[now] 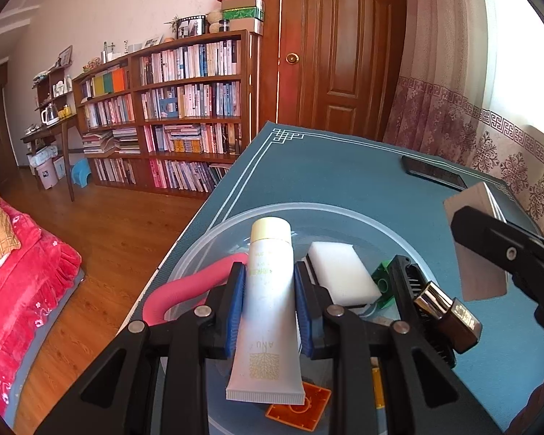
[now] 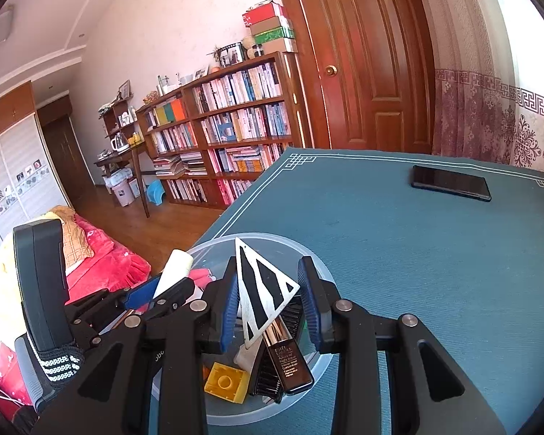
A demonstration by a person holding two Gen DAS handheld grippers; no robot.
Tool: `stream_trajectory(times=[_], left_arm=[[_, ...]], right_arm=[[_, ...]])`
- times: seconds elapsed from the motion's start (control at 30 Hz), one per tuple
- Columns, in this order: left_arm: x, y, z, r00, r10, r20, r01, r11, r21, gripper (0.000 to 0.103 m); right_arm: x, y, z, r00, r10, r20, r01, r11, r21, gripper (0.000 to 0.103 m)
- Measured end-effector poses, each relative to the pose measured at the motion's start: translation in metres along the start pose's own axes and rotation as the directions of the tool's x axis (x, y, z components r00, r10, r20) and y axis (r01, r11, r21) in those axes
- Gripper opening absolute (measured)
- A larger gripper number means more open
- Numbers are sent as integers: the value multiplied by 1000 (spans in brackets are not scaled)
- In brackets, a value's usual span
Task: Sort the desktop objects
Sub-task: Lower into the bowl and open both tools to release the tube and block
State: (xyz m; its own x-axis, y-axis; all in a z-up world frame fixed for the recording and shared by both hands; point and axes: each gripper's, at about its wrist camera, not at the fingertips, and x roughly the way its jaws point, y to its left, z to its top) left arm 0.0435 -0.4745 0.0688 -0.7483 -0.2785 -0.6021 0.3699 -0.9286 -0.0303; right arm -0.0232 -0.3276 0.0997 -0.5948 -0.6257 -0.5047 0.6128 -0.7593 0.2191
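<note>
Left gripper (image 1: 269, 301): I am clamping a white tube (image 1: 268, 304) between the blue pads (image 1: 237, 304), both pads pressing its sides. The tube's long axis is running along the fingers, its cream cap pointing away from the camera toward the far side of the table, its crimped end nearest the lens. It is hanging over the clear plastic bowl (image 1: 344, 214), which is sitting on the teal table mat (image 1: 344, 166) near the left edge.

Inside the bowl I am seeing a pink curved piece (image 1: 185, 290), a white sponge block (image 1: 342, 272), a green brick (image 1: 382, 281), a black brush (image 1: 417, 304), a dark little bottle (image 1: 449, 315) with a shiny cap lying across the brush, and an orange square tile (image 1: 297, 407) under the tube's crimped end.

Right gripper (image 2: 266, 291): its fingers are standing partly apart around a zebra-striped triangular plate (image 2: 263, 290). The left pad is looking close against the plate's edge; on the right there is a gap, so I cannot tell whether it is really gripped. The plate's sharp tip is pointing away, upward in frame. A yellow brick (image 2: 226, 380) is lying below it in the bowl.

A black phone (image 2: 451, 183) is lying flat at the mat's far right.
</note>
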Motion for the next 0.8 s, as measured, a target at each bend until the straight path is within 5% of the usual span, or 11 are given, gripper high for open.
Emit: stream_trajectory(times=[0.67,0.73,0.8], left_arm=[[4,-2,-2,1000,-11,-22,11,1000,5,30],[5,-2,-3,1000,-15,-27,15,1000,-1,34],[4,-1,-2,1000,-11,-19,10,1000,-10,61]], right_arm=[[15,-7,-3,1000,5,-28,-5,1000,3,35],[18,-8,-3,999,14,-36,-13,1000,5,35],[21,-10,-5,998,19,-53,-19,1000,14,35]])
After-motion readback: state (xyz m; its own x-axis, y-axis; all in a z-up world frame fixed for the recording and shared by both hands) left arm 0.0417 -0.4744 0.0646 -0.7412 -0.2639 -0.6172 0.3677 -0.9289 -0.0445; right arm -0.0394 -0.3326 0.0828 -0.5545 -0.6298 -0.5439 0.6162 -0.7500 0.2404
